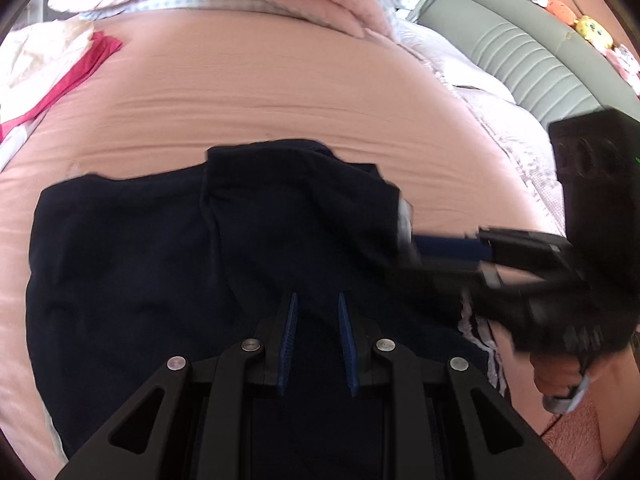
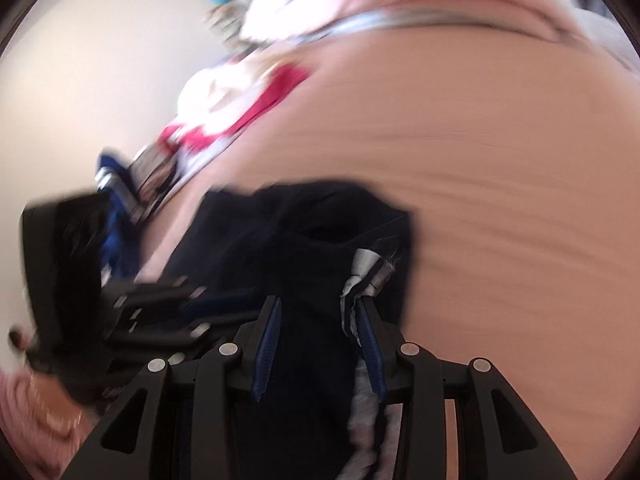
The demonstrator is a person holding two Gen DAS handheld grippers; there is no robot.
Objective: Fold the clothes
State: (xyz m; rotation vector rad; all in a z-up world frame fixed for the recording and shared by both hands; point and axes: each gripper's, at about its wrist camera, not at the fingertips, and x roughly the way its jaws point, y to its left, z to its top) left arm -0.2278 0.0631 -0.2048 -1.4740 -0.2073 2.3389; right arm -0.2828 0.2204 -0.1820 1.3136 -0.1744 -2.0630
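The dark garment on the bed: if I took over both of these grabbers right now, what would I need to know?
Left gripper: jaws narrow, low over the dark garment; I can't confirm a grip.
Right gripper: jaws apart at the garment's right edge, cloth between them, apparently not pinched.
The garment lies on the pink sheet.
Done: one flap seems folded over the middle.
Left: finish the folding, then probably the red garment and white clothes at the far corner.
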